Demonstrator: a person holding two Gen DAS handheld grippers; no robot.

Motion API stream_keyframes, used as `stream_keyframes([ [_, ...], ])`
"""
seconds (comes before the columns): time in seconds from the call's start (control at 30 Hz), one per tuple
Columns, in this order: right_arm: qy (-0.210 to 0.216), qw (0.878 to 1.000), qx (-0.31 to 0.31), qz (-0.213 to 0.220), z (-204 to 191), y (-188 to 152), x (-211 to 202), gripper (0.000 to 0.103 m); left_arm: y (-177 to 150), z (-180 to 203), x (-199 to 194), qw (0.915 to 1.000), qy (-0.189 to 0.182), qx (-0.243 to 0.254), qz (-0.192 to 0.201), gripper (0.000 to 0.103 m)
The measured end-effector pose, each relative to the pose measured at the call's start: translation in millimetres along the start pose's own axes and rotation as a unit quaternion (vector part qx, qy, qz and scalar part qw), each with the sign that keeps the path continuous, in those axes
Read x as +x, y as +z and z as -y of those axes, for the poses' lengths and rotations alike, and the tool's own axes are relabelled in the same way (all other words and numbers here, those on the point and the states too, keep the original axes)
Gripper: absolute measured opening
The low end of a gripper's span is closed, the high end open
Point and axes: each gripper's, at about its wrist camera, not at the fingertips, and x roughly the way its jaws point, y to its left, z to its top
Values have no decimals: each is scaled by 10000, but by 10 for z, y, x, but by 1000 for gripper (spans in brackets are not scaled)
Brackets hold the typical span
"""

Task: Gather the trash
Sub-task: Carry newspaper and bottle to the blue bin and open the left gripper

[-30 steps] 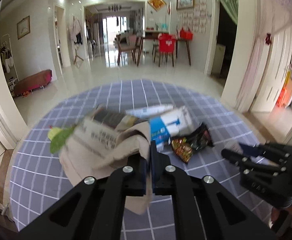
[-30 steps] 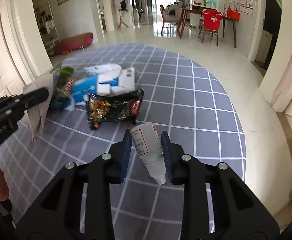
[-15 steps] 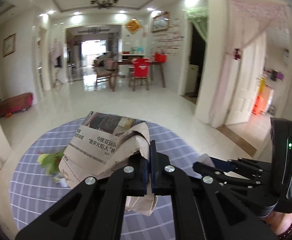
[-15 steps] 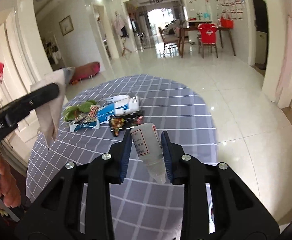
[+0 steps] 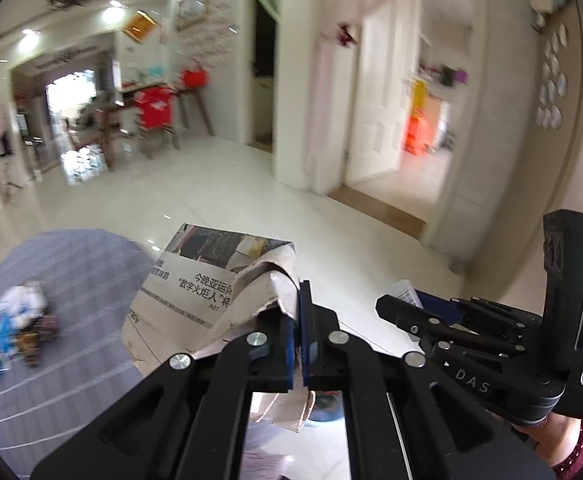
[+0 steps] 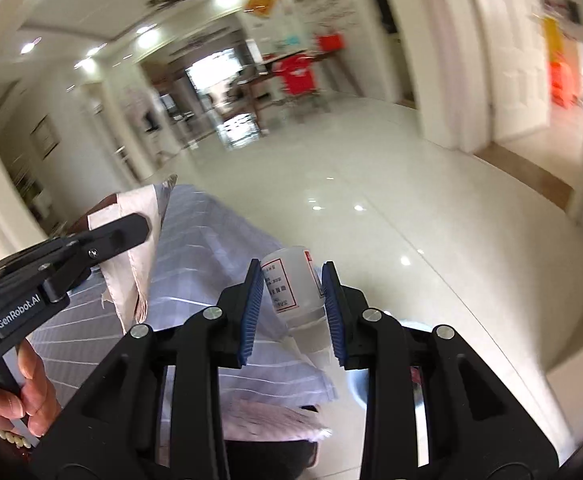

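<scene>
My left gripper is shut on a crumpled newspaper, which hangs off its left side past the table's edge. My right gripper is shut on a small white plastic bottle with a red-printed label, held upside down over the tiled floor. In the left wrist view the right gripper sits close to the right, the bottle peeking above it. The right wrist view has the left gripper and the newspaper at the left. The remaining trash pile lies blurred at far left.
The grey checked tablecloth ends just below both grippers, with glossy white floor beyond. A hand holds the left gripper's handle. White doors and a pillar stand to the right. Something pale and metallic below the table edge is too blurred to identify.
Both grippers have swung right together and rolled, leaving the trash pile far to the left. They now hang past the table's edge. Newspaper and bottle stay gripped.
</scene>
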Motion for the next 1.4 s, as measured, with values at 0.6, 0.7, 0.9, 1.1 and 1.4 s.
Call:
stream_keyframes([
  [0.6, -796, 9900, 1168, 22, 1241, -393, 23, 30, -307, 734, 1760, 9880, -490, 72, -1461, 48],
  [0.7, -795, 9896, 1202, -23, 1247, -474, 36, 30, -372, 697, 1852, 9882, -287, 14, -1502, 65],
  [0.9, -743, 9901, 1188, -102, 1269, -430, 135, 30, -418, 629, 1768, 9889, -232, 46, -1467, 65],
  [1.1, -688, 9910, 1139, -124, 1213, -401, 156, 30, -380, 610, 1645, 9908, -185, 58, -1339, 65],
  [1.4, -637, 9925, 1039, -100, 1101, -341, 204, 30, -372, 538, 1470, 9928, -56, 12, -1198, 65],
])
